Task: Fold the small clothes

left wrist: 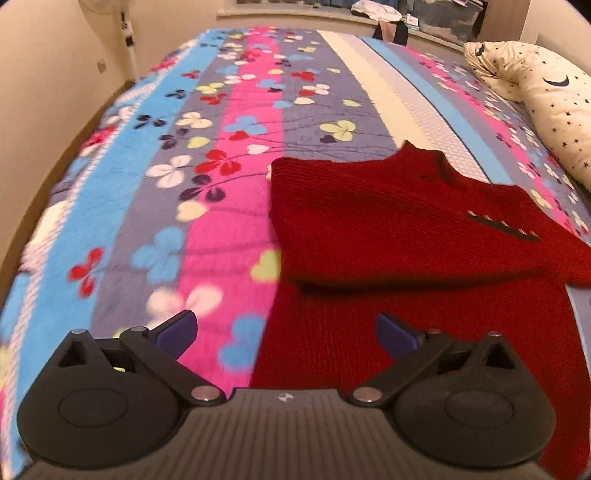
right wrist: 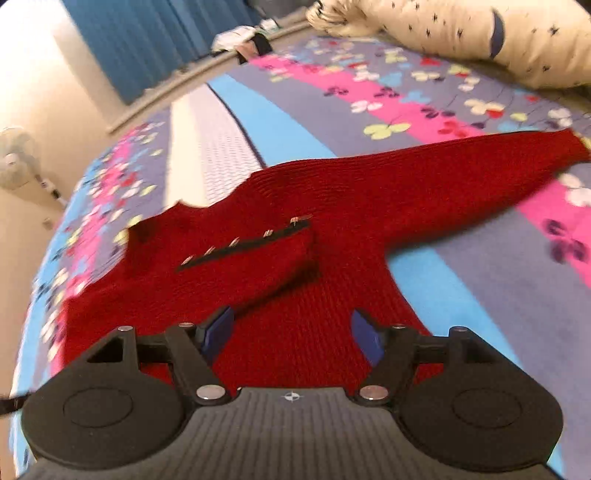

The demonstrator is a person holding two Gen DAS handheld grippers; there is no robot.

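Note:
A small red knit sweater (left wrist: 388, 229) lies on the bed. Its left sleeve is folded across the chest, the cuff with a dark studded trim (left wrist: 502, 225) on top. In the right wrist view the sweater (right wrist: 314, 295) shows its other sleeve (right wrist: 461, 170) stretched out to the right, and the studded trim (right wrist: 243, 243) in the middle. My left gripper (left wrist: 286, 330) is open and empty above the sweater's lower left edge. My right gripper (right wrist: 291, 330) is open and empty above the sweater's body.
The bed is covered by a striped floral blanket (left wrist: 221, 155). A cream star-print pillow (left wrist: 546, 107) lies at the far right; it also shows in the right wrist view (right wrist: 461, 33). A white fan (left wrist: 125, 22) stands by the wall. Clutter sits on the ledge (left wrist: 384, 14).

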